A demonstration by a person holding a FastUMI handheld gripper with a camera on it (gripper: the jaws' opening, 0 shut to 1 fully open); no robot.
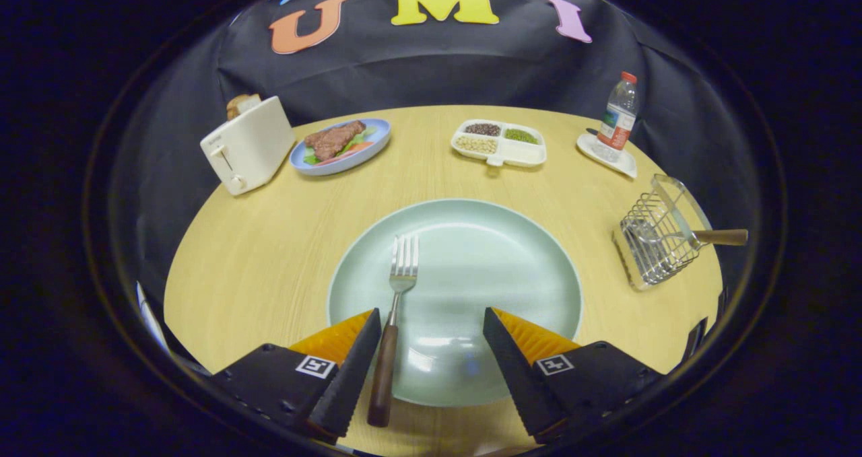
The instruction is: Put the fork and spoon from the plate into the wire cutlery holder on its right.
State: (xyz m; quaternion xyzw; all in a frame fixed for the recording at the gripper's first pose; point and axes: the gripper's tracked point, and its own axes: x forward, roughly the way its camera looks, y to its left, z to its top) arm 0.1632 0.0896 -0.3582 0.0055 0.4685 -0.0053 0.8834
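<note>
I see the gripper (431, 322) with jaws spread wide, gripping nothing. The fork (397, 309) lies on the green plate (498, 262), its wooden handle overhanging the near rim just beside my left finger. A wooden handle sticks out of the wire cutlery holder (656, 238) to the plate's right; its head is hidden by the mesh. Bottle (617, 117) label unreadable. Toaster (246, 144) marking too small
</note>
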